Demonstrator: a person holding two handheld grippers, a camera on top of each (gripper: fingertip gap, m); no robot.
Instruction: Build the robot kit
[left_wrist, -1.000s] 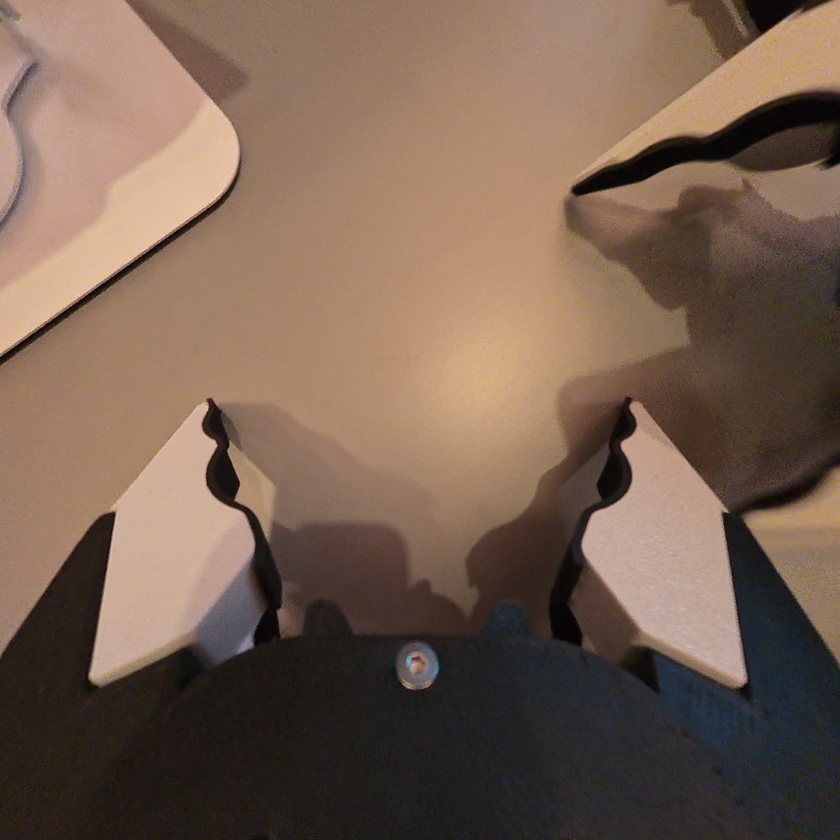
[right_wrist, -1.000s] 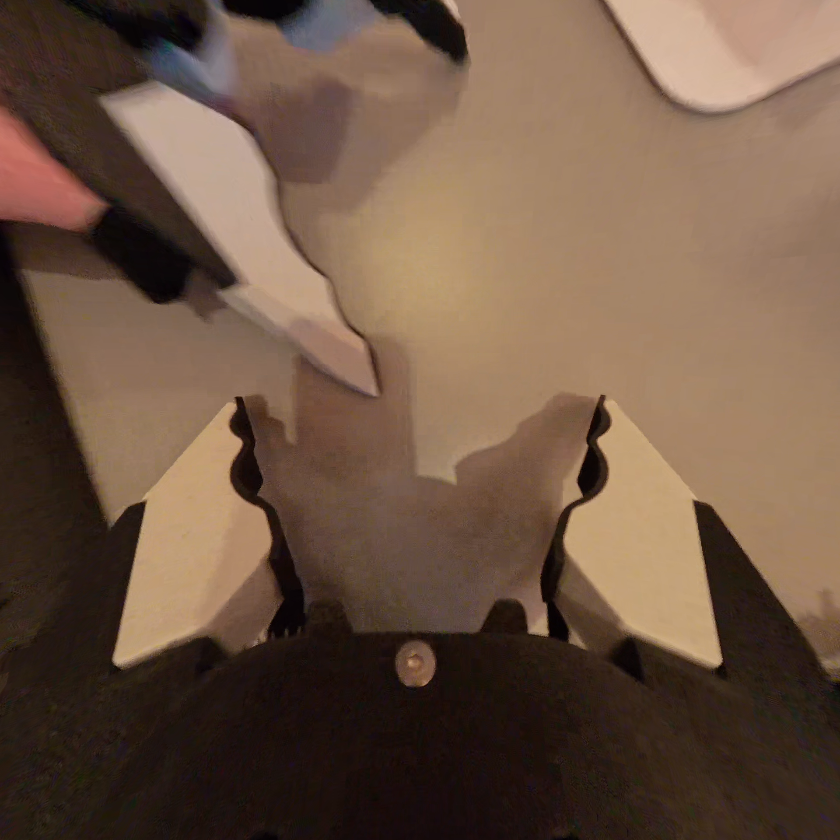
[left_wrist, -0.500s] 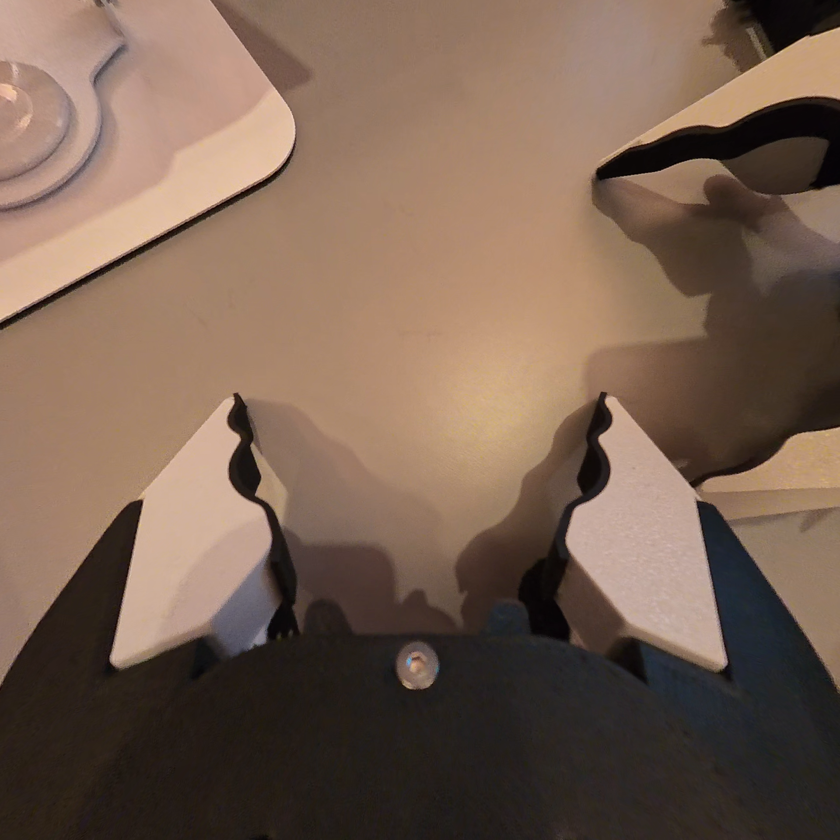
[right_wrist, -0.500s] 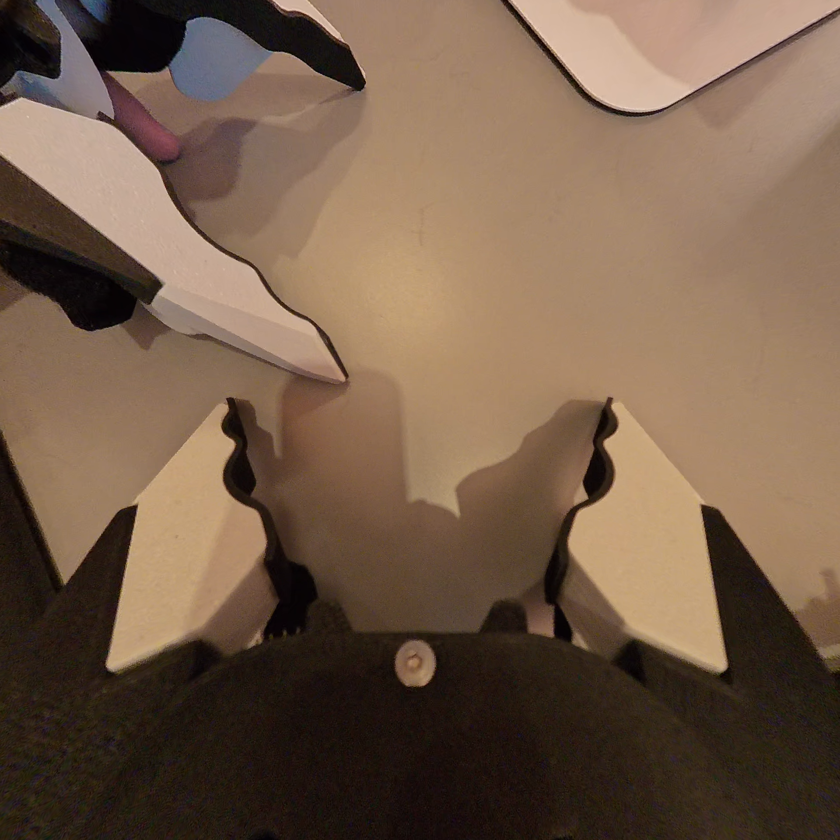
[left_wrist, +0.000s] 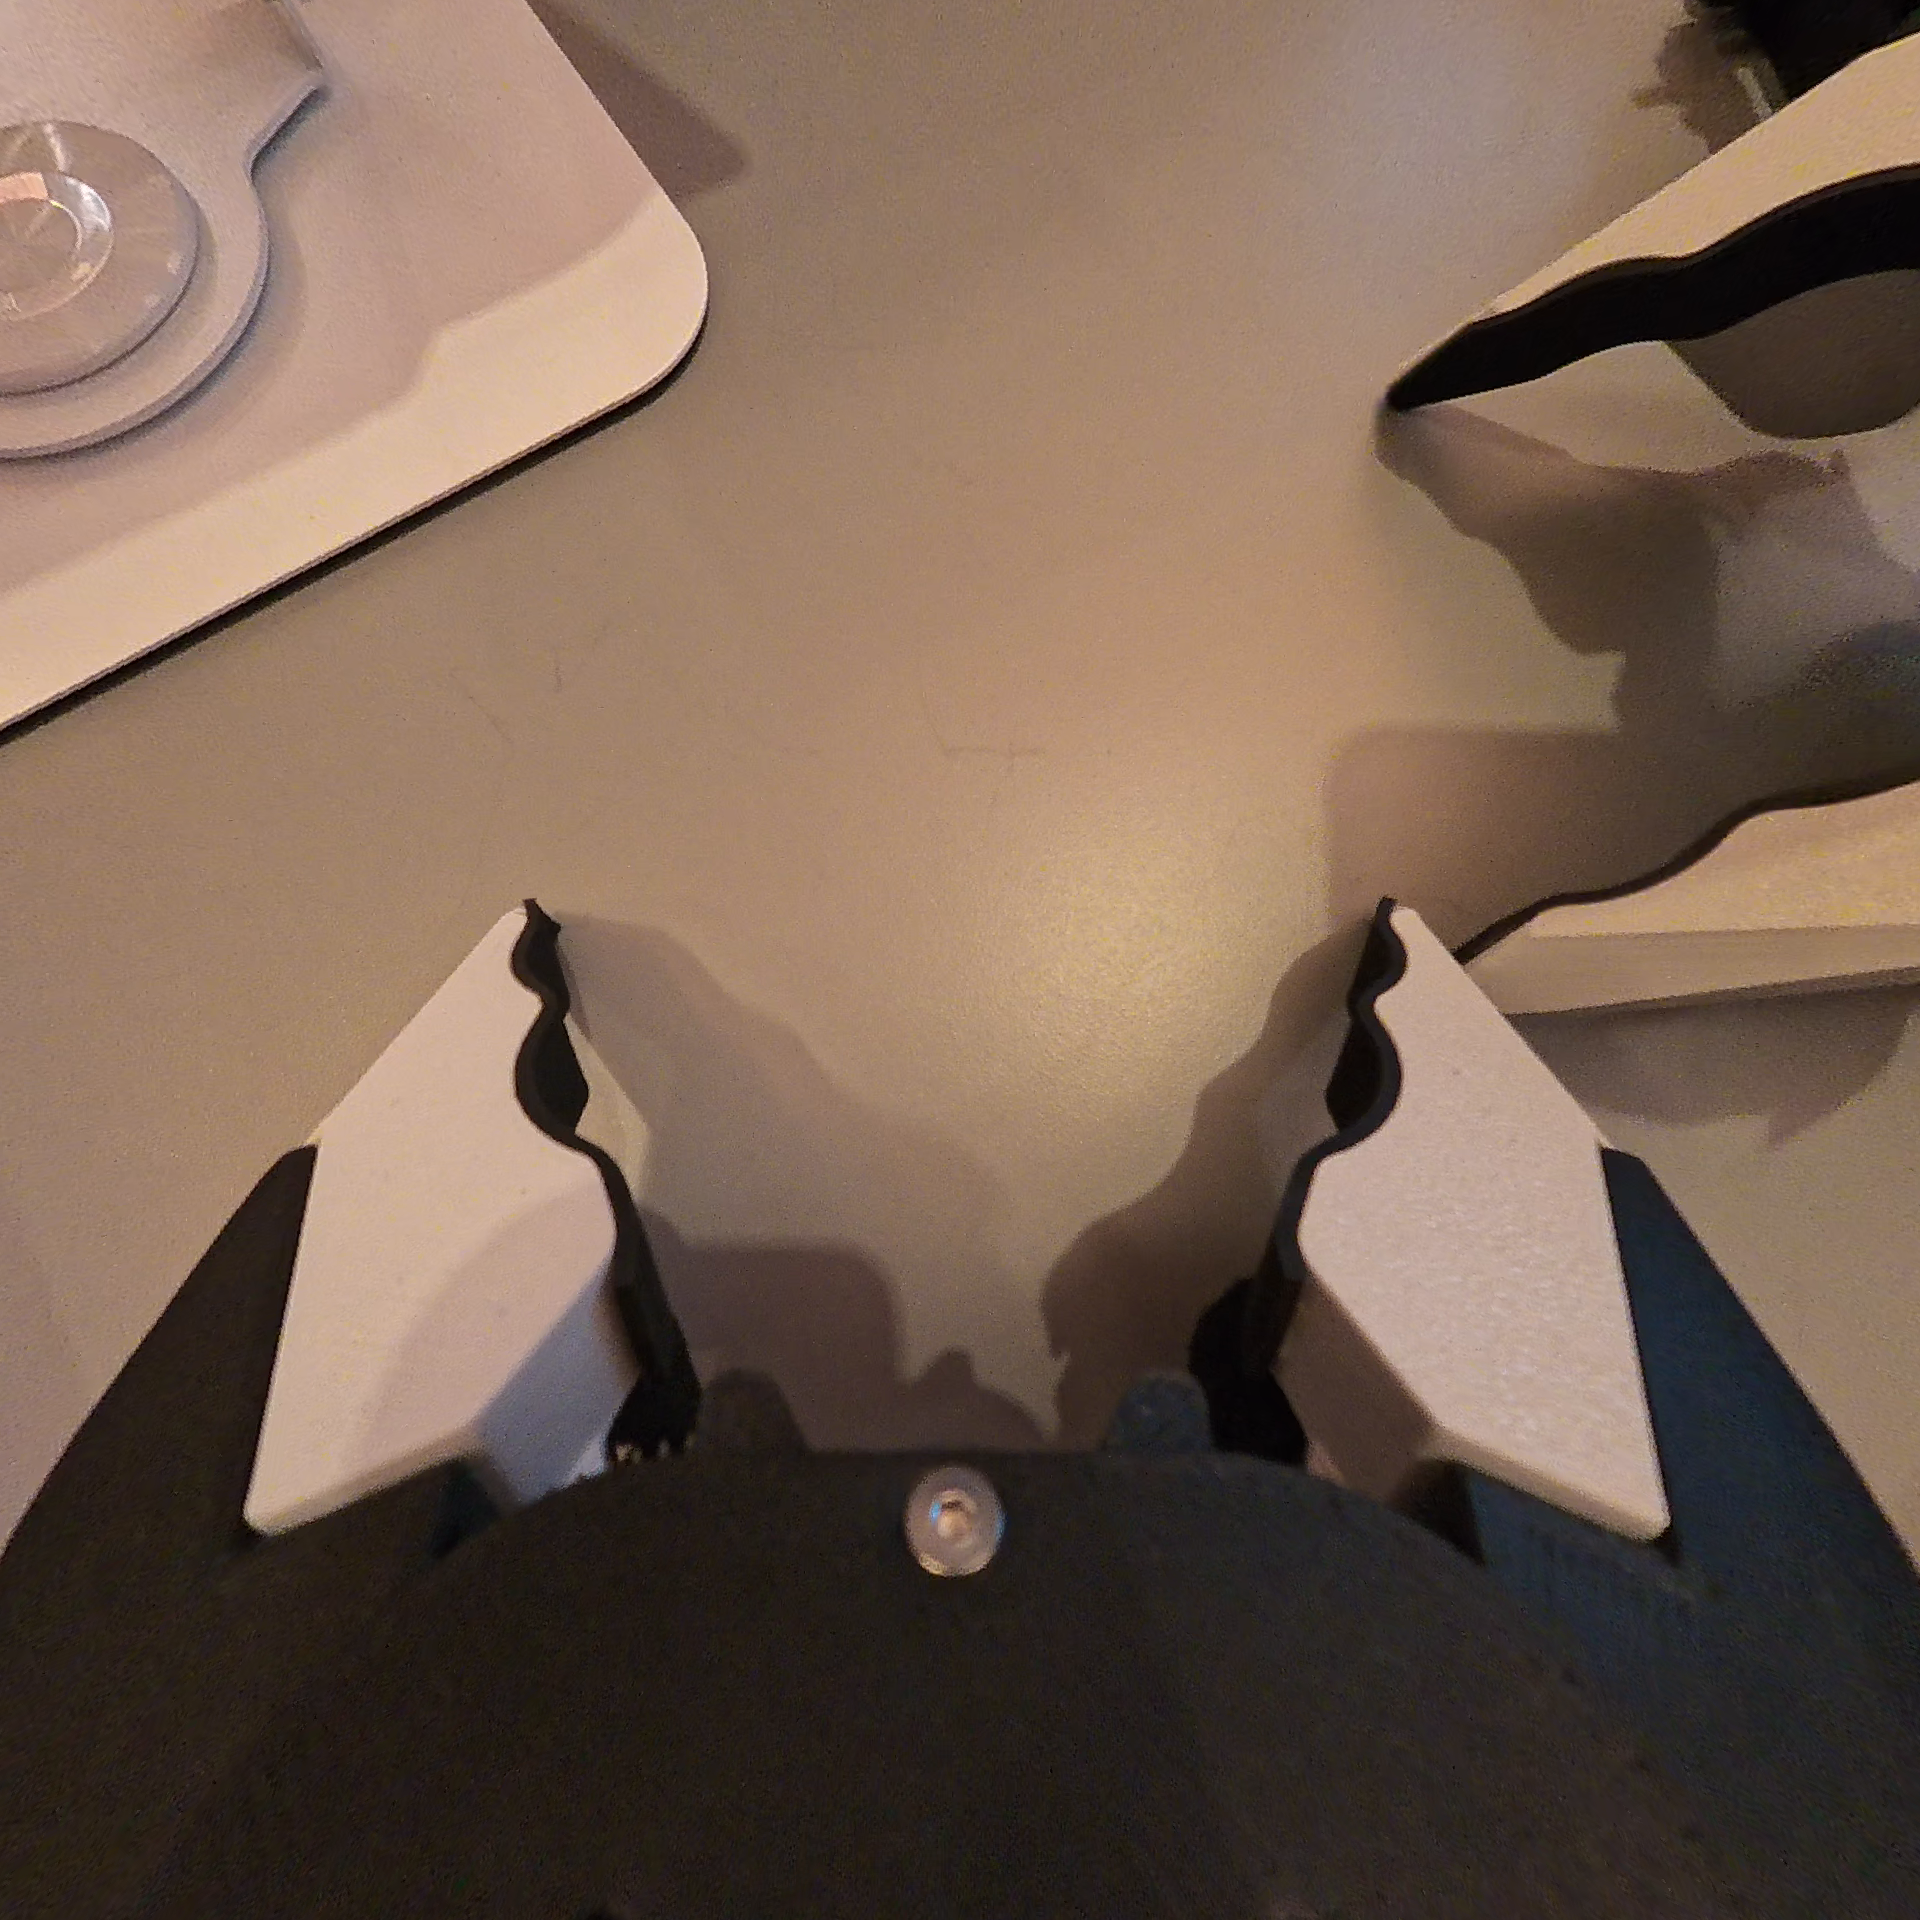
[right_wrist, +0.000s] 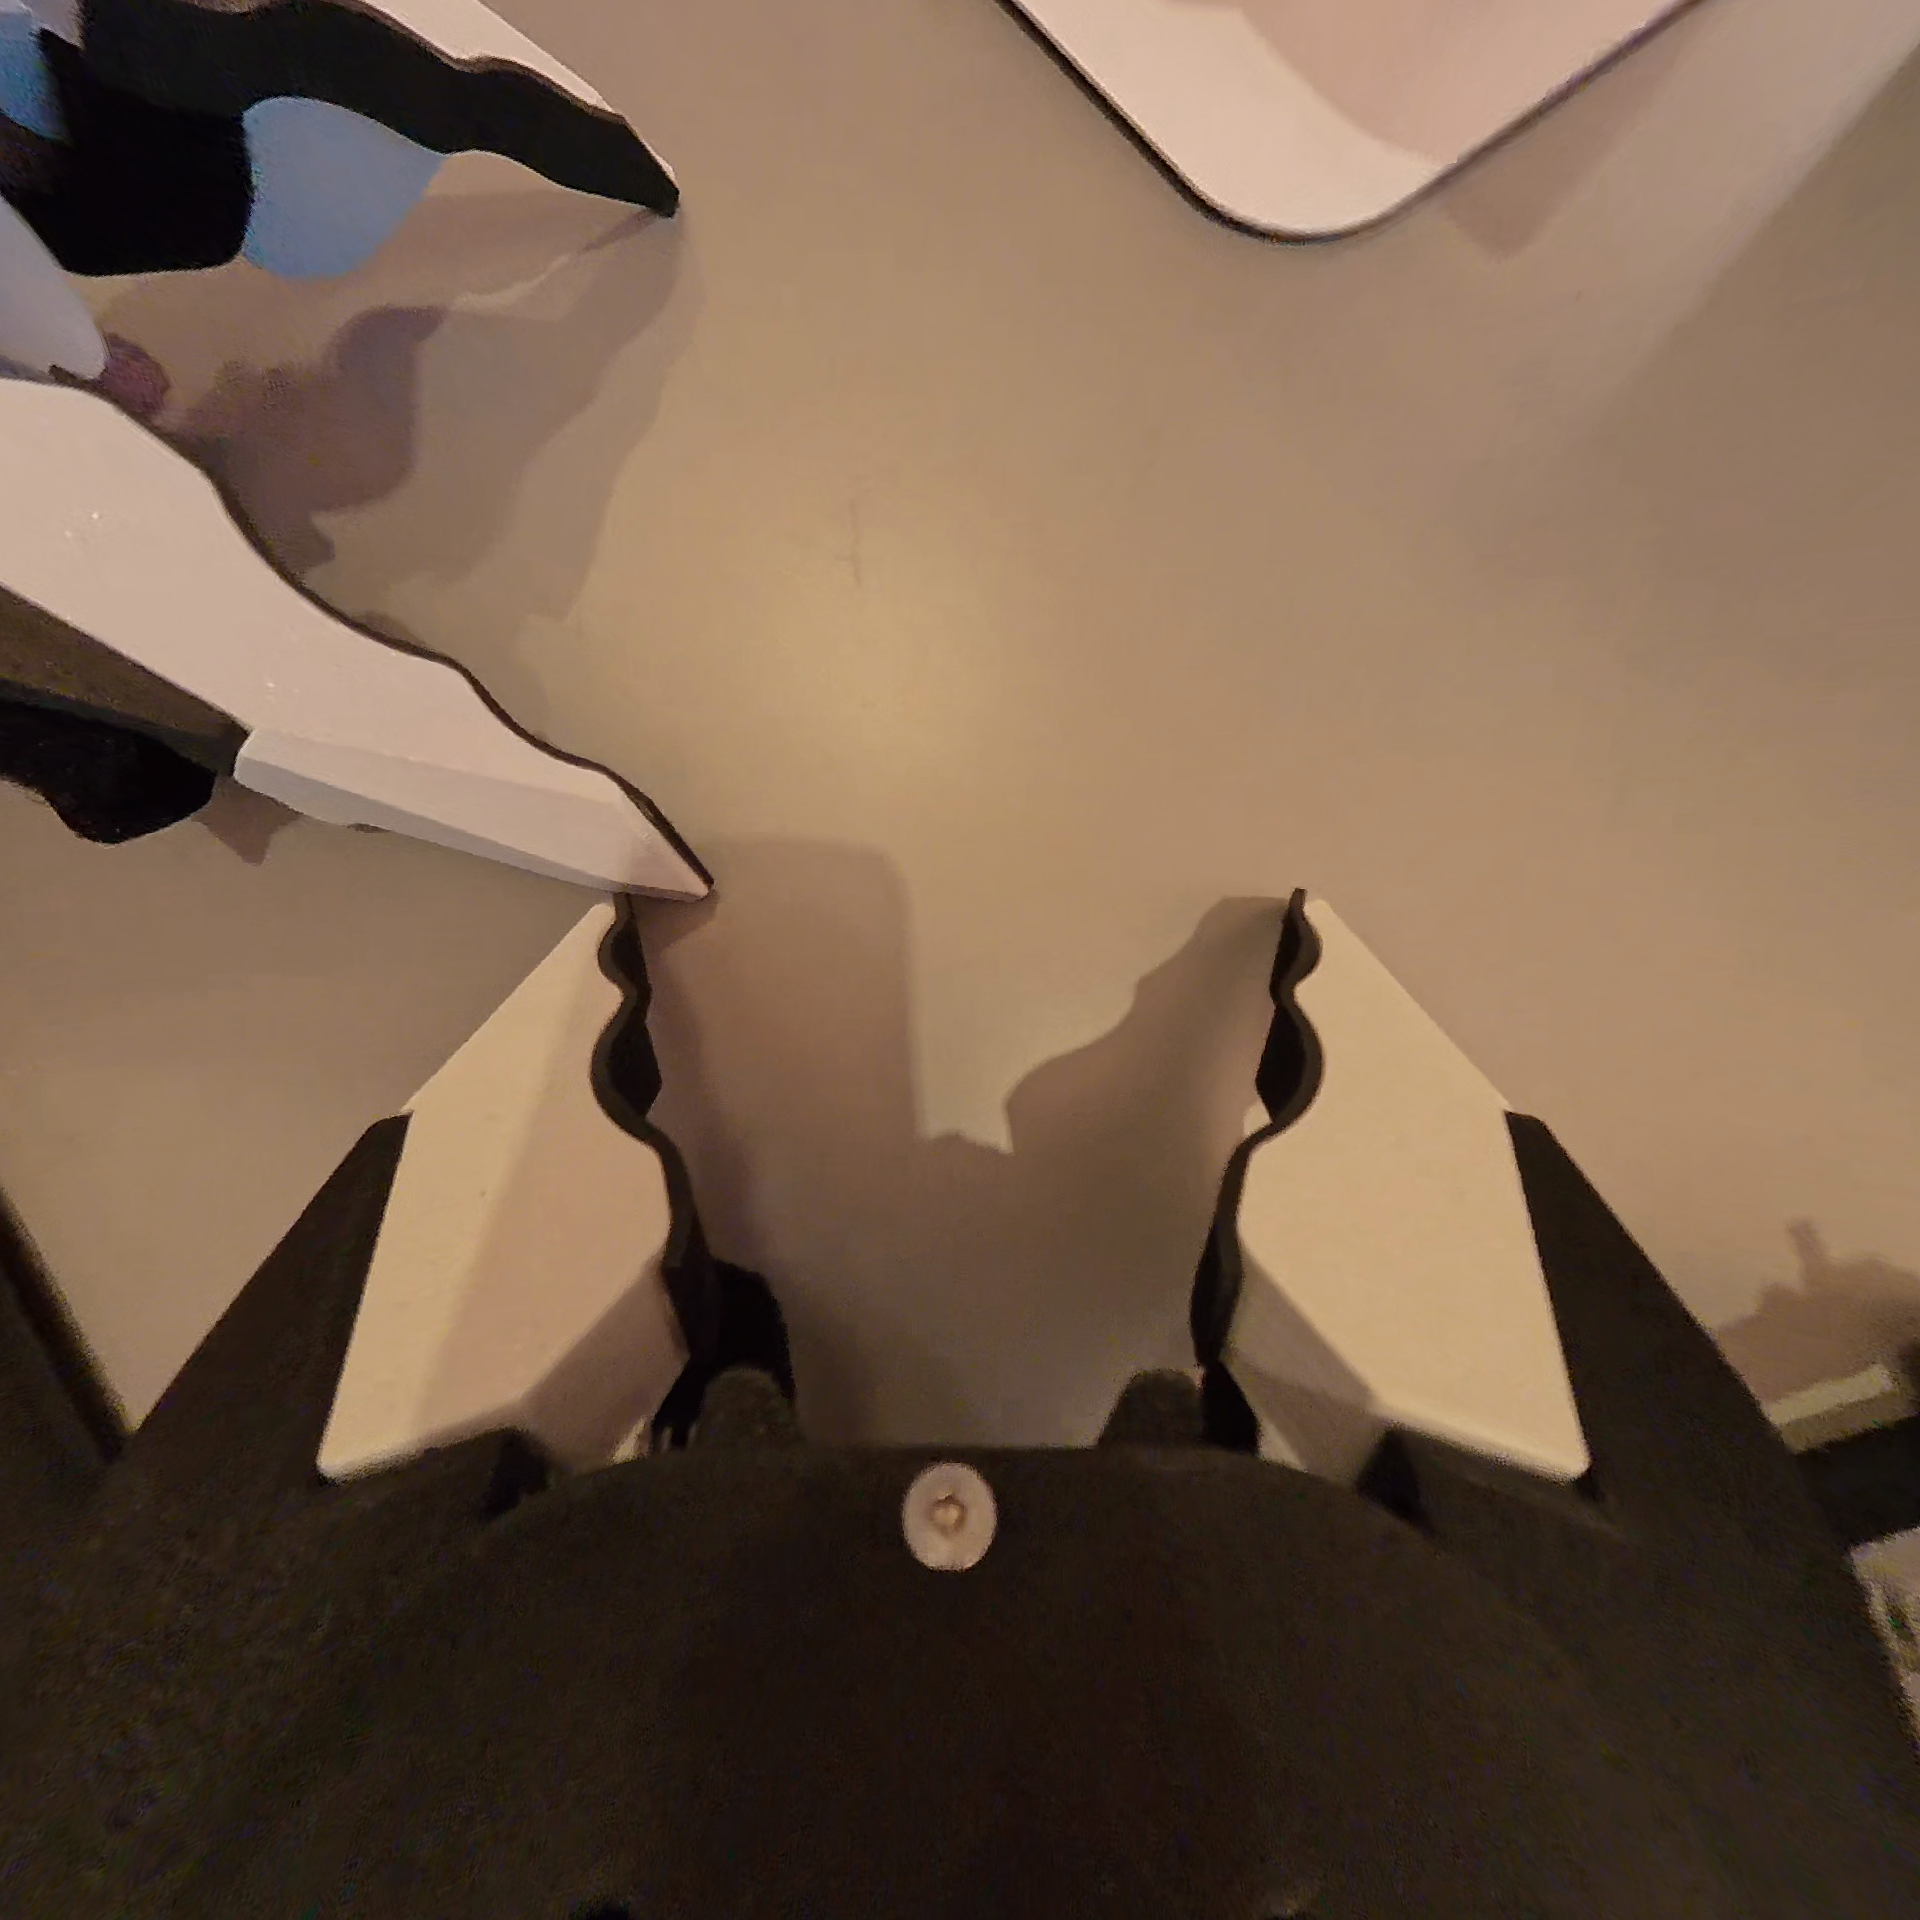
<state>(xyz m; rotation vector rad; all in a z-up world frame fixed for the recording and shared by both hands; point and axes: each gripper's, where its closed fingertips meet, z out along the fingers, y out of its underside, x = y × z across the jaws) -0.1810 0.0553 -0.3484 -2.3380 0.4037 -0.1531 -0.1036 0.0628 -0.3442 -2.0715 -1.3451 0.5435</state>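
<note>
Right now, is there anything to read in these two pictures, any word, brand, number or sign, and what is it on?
No readable text in either view.
White mat, table, left gripper and right gripper: all plain, unmarked, both grippers open and empty.
Clear glass dish on the mat: only a pale glint at its centre, no legible lettering.

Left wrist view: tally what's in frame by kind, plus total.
Grippers: 2, the left gripper and the right gripper, both open and empty
White mat: 1
Clear round dish on the mat: 1
Table: 1
Total: 5
</note>
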